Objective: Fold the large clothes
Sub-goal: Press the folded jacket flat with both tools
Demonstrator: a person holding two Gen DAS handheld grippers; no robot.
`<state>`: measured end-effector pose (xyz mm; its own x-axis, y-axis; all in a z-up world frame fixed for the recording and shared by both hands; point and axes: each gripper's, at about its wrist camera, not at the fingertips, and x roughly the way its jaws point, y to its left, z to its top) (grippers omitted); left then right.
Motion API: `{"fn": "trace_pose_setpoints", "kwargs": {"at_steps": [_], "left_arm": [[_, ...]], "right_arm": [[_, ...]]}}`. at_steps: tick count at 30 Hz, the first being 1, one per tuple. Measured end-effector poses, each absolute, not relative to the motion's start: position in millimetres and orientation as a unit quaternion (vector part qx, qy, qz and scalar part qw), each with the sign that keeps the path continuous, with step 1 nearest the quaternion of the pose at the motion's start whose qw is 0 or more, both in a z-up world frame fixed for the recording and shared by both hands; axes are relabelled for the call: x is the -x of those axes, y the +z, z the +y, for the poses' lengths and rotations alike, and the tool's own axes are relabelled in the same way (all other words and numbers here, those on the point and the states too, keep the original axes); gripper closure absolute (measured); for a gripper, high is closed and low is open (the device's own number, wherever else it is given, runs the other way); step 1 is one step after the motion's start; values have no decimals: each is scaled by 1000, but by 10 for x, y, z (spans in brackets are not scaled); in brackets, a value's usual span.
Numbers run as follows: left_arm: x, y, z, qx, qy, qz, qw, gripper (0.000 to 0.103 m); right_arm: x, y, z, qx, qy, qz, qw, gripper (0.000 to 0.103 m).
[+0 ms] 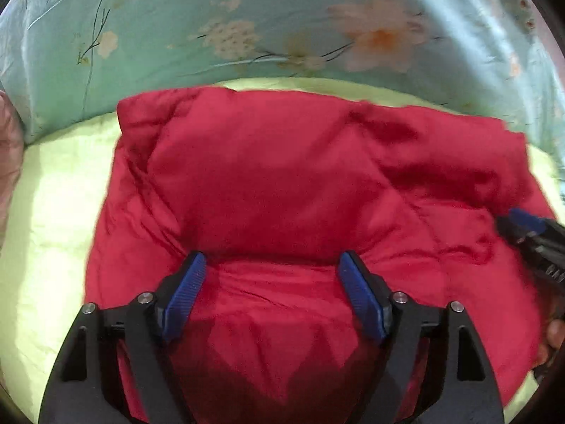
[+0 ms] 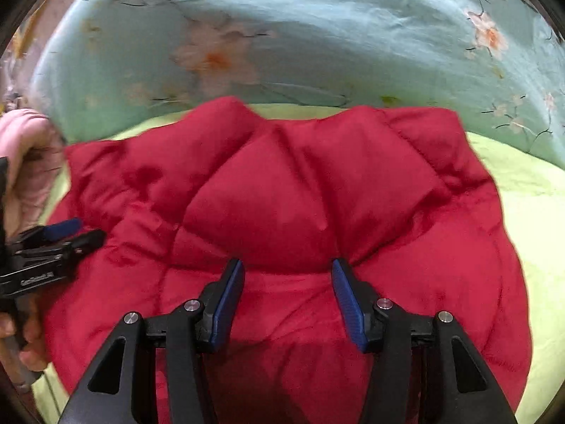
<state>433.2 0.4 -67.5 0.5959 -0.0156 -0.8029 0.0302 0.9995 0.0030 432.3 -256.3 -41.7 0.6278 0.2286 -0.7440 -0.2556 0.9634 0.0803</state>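
A quilted jacket [image 2: 282, 205] in deep red lay on a pale yellow-green sheet [image 1: 53, 212] covering the bed. Toward the bed's far edge, a light blue-green quilt [image 1: 176, 28] carried pink and peach blossoms on thin dark stems. Both grippers were black with ribbed blue pads [image 2: 229, 304]. A pink sleeve [image 2: 28, 148] showed beside the jacket.

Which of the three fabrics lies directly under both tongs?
The red padded jacket; the plain yellow-green sheet lies beneath it, and the floral blue quilt sits behind.
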Motion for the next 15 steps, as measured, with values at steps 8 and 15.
{"fn": "trace_pose_setpoints", "kwargs": {"at_steps": [8,15], "left_arm": [[-4459,-823,493,50,2,454,890,8],[-4449,-841,480,48,7,449,892,5]], "right_arm": [[-4484,-557,-3253,-94,88,402,907,78],[-4497,-716,-3613,-179,87,396,896,103]]}}
